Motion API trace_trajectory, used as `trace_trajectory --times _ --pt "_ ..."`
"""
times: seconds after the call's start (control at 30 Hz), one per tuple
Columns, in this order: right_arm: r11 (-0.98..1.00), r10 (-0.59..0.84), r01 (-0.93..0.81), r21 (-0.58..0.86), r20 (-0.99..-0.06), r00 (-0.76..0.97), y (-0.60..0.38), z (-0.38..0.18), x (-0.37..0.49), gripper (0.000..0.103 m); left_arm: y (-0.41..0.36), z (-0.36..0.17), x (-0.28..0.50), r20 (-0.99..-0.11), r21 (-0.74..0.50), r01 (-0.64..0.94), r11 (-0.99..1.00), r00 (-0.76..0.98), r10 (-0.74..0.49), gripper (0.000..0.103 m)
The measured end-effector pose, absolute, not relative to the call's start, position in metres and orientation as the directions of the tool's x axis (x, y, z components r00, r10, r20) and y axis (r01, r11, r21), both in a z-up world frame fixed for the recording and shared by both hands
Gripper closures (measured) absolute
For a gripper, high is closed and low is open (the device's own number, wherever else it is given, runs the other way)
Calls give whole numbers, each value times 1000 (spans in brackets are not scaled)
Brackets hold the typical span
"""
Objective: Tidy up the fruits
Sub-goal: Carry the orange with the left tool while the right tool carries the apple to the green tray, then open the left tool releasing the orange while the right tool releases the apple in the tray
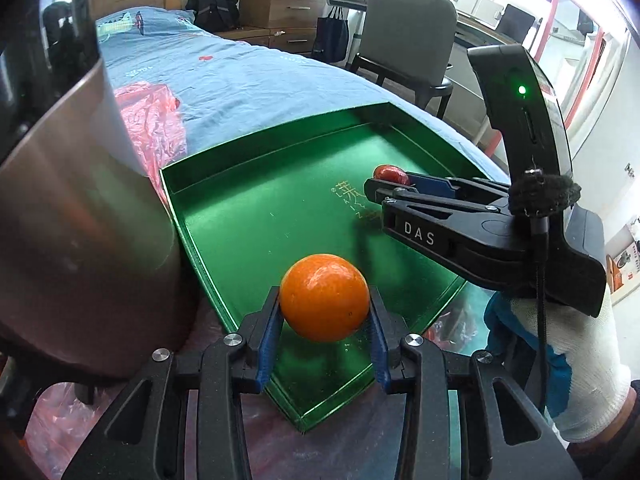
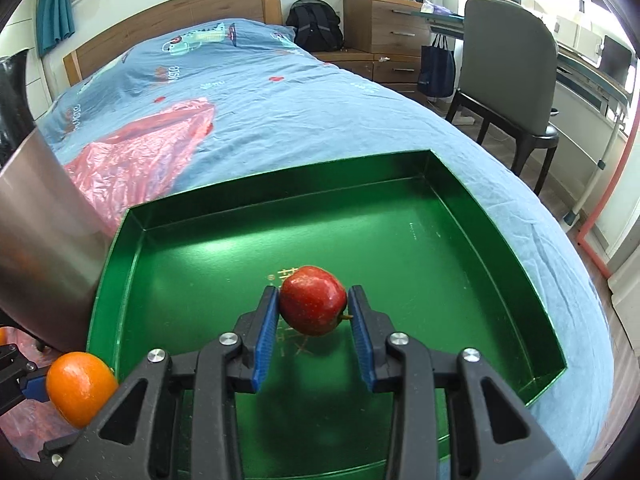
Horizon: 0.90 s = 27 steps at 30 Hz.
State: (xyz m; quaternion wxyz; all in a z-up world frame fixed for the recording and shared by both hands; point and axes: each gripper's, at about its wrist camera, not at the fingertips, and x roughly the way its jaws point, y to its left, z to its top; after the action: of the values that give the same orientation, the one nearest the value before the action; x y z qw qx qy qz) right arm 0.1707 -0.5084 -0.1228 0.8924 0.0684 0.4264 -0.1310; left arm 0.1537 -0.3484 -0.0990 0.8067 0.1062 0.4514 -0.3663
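The orange (image 1: 324,297) sits pinched between my left jaws (image 1: 325,320) over the near corner of the green tray (image 1: 256,216), and the red apple (image 2: 313,300) is gripped in my right jaws (image 2: 314,320) above the tray's middle; I judge the good way is to lower each fruit until it touches the tray floor before easing off, setting them well apart so neither rolls into the other. My right hand (image 1: 560,344), gloved, reaches in from the right with its jaws pointing left across the tray, while my left comes in from the near edge, beside the metal pot (image 1: 80,220) on the left.
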Motion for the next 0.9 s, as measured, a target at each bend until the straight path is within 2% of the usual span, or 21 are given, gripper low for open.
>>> trace_trajectory --times 0.47,0.57,0.6,0.67,0.73,0.9 --pt "952 -199 306 -16 -790 580 -510 -133 174 54 -372 -124 162 -846 -122 680 723 310 -435 68" --pt "951 -204 309 -22 -795 571 -510 -134 174 52 -374 -127 166 -854 -119 675 728 304 -422 64" --pt "951 -202 309 -19 -794 573 -510 -134 173 48 -374 -126 166 -853 -118 674 729 307 -421 62" --pt "948 -215 316 -27 -787 578 -510 -130 169 13 -374 -122 166 -849 -100 671 734 327 -415 54" --pt "944 -231 329 -32 -777 586 -510 -122 165 1 -373 -115 165 -843 -88 670 737 344 -413 48" --pt "933 -270 355 -54 -756 596 -511 -98 148 0 -364 -95 156 -830 -83 666 741 365 -421 46"
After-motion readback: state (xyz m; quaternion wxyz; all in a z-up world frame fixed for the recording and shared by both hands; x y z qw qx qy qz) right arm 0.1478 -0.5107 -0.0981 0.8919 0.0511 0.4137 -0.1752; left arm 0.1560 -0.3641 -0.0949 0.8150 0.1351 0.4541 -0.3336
